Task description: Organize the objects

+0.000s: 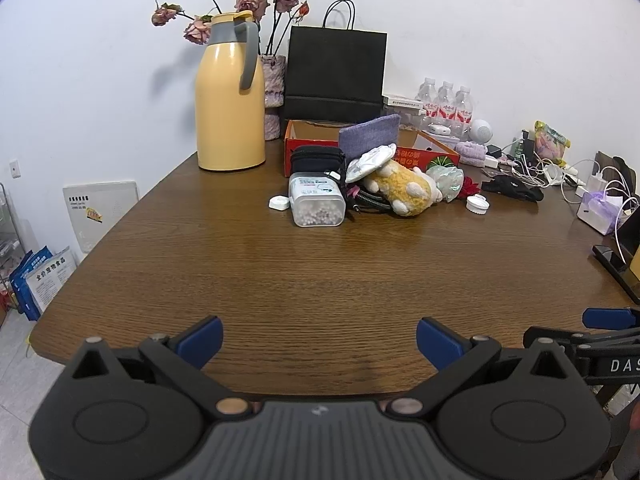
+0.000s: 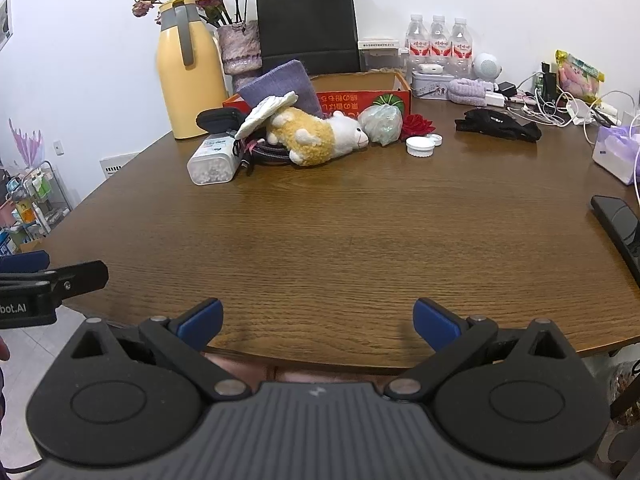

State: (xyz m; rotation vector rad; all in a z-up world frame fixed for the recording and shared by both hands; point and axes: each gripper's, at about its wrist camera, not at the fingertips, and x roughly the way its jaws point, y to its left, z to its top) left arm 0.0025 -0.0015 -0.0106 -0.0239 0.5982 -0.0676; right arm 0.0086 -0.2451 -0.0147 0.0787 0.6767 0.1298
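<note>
Spread jaws, plush toy [image 2: 316,136] well beyond

I am holding my left gripper [image 1: 319,338] level at the near edge of the surface [image 1: 320,272], its two blue-padded fingers [image 1: 202,338] spread wide apart with nothing between them. I am holding my right gripper [image 2: 318,322] in the same attitude, its blue-padded fingers [image 2: 434,322] also spread wide and gripping nothing. Both grippers are pointing forward, side by side and apart from each other. In the left wrist view, the right gripper is showing at the right edge; in the right wrist view, the left gripper is showing at the left edge. Neither gripper is touching anything.
</note>
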